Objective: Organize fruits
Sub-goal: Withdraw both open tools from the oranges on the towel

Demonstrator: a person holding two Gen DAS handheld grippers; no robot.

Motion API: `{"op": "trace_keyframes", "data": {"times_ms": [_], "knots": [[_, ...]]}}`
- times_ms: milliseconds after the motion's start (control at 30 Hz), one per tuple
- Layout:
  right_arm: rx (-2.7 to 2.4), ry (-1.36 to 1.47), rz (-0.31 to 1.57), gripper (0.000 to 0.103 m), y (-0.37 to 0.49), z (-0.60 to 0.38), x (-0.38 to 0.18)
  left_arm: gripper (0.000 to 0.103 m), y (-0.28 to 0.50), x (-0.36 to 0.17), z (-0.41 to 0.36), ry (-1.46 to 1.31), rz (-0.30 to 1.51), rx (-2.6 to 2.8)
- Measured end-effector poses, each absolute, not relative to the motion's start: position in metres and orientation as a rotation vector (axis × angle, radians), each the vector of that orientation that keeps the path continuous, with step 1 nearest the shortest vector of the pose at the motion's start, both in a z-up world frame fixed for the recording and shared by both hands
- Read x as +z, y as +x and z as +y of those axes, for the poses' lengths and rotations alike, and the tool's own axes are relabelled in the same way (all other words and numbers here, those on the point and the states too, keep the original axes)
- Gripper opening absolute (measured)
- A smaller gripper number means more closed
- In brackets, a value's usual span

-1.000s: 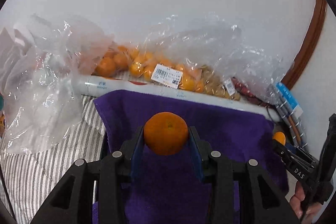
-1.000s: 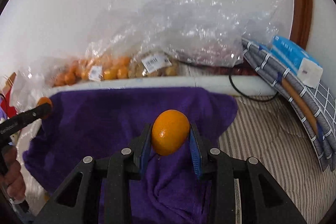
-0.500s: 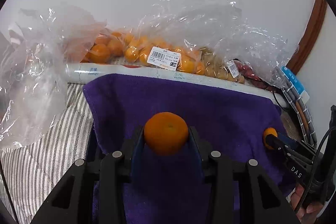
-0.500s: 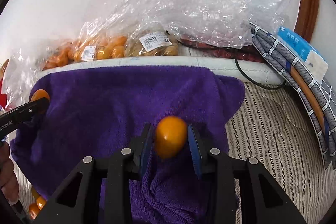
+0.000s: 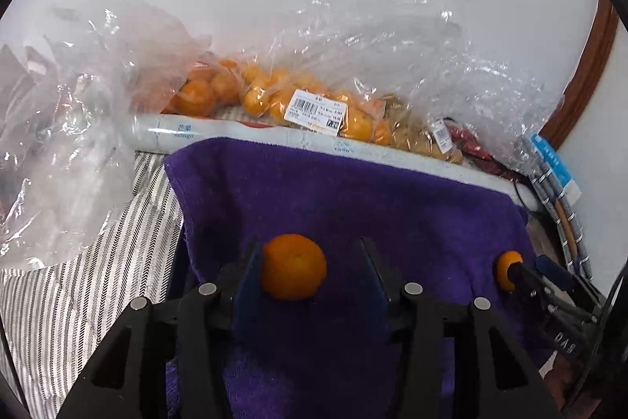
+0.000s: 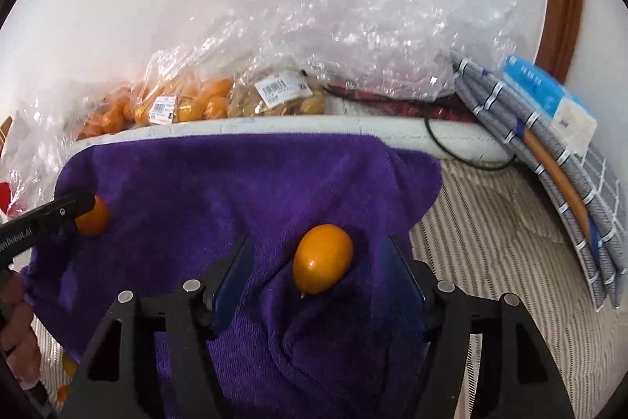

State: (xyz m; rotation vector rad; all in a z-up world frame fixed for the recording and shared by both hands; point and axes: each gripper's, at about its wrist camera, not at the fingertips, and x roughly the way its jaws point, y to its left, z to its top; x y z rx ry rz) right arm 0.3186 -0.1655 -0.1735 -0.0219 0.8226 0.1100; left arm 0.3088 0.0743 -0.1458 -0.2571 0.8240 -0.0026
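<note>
A purple towel (image 5: pixel 353 191) lies spread on the striped bedding; it also shows in the right wrist view (image 6: pixel 219 183). My left gripper (image 5: pixel 310 262) is open, and a round mandarin (image 5: pixel 293 266) rests on the towel against its left finger. My right gripper (image 6: pixel 318 262) is open, and a smooth oval orange fruit (image 6: pixel 322 258) lies on the towel between its fingers, touching neither. In the left wrist view the right gripper's fruit (image 5: pixel 506 269) shows at the right. In the right wrist view the mandarin (image 6: pixel 92 216) shows at the left.
Clear plastic bags of oranges (image 5: pixel 274 97) and small brown fruit (image 6: pixel 274 101) lie behind a white roll (image 5: pixel 274 136) along the wall. Crumpled empty plastic (image 5: pixel 59 144) lies at the left. A grey checked cloth with a blue pack (image 6: pixel 549 128) leans at the right.
Both grippers have come down to the towel and opened. The mandarin and the oval orange fruit, gripped a second ago, now lie free on the towel.
</note>
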Motion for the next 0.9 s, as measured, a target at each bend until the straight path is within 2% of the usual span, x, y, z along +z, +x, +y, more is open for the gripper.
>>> {"op": "trace_keyframes", "data": {"times_ms": [400,733,900], "knots": [[0.104,0.026,0.692,0.067,0.282,-0.174,-0.133,0.045,0.283,-0.111,0.082,-0.29,0.648,0.035],[0.173,0.064,0.774,0.067,0.191,-0.188,-0.129,0.045,0.257,-0.077,0.075,-0.274,0.625,-0.036],[0.221,0.016,0.782,0.067,0.152,-0.171,-0.136,0.045,0.223,-0.083,0.078,-0.226,0.663,-0.056]]}}
